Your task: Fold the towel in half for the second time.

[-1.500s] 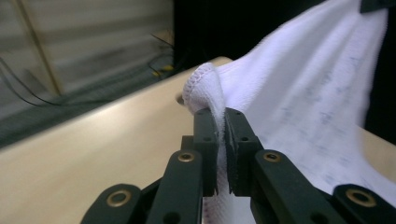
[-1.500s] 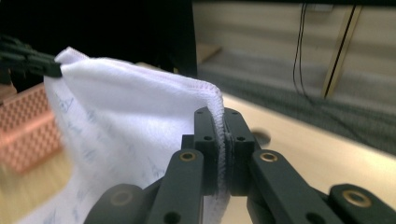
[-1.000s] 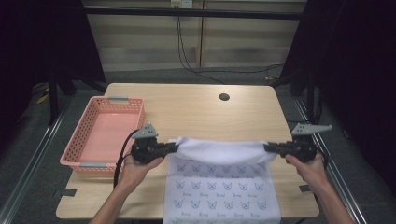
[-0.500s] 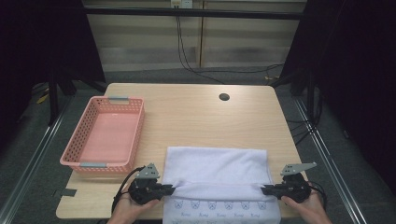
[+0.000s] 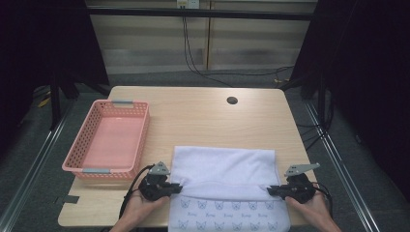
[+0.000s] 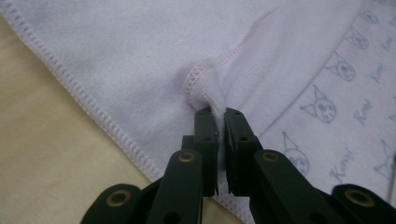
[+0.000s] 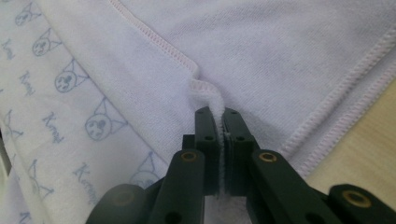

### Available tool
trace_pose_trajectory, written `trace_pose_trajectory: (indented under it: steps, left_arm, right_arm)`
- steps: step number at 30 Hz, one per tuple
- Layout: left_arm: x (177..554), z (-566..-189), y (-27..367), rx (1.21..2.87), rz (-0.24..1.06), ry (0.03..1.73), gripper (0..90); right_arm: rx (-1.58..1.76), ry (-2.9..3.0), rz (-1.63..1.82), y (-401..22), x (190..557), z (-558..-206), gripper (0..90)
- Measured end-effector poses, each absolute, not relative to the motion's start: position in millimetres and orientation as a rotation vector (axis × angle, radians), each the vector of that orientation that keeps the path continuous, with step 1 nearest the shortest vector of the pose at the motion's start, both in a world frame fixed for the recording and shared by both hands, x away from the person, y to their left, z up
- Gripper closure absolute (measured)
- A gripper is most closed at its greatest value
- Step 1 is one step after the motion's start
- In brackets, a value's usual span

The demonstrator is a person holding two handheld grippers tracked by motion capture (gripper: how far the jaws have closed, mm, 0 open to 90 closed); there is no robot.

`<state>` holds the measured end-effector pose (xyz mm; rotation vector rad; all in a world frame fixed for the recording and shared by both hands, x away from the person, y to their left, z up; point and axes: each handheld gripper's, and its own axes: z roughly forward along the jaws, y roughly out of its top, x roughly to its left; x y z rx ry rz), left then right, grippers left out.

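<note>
A white towel (image 5: 225, 166) with a blue cat print lies on the near part of the wooden table (image 5: 203, 121), its top layer folded back toward me. My left gripper (image 5: 178, 187) is shut on the folded layer's left corner, and the left gripper view shows the hem (image 6: 205, 88) pinched between the jaws. At the other end of the fold my right gripper (image 5: 271, 191) is shut on the towel's right corner (image 7: 212, 95). Both grippers sit low over the table near its front edge, held by a person's hands (image 5: 140, 212).
An empty pink plastic basket (image 5: 80, 162) stands on the table's left side. A round cable hole (image 5: 232, 100) is in the tabletop at the back. The printed part of the towel hangs over the front edge. Dark floor and rails flank the table.
Both grippers have come down and toward me with the towel's edge. The towel, held up a second ago, now lies on the table with that edge folded over it.
</note>
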<state>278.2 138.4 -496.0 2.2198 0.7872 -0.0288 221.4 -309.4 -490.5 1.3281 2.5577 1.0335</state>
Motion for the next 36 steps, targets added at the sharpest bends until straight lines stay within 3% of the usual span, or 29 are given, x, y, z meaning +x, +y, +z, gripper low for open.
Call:
trace_pose_trajectory:
  steps: [17,36]
  left_arm:
    - [365.5,-498.5,117.8,2.179,0.085,0.913,85.4]
    - [438.0,-496.6,114.5,2.167,0.173,1.065,85.3]
  right_arm:
    - [1.401,2.428,1.005,-315.3,302.5,-494.3,86.8]
    - [1.496,2.325,1.018,-310.6,396.1,-499.6,86.7]
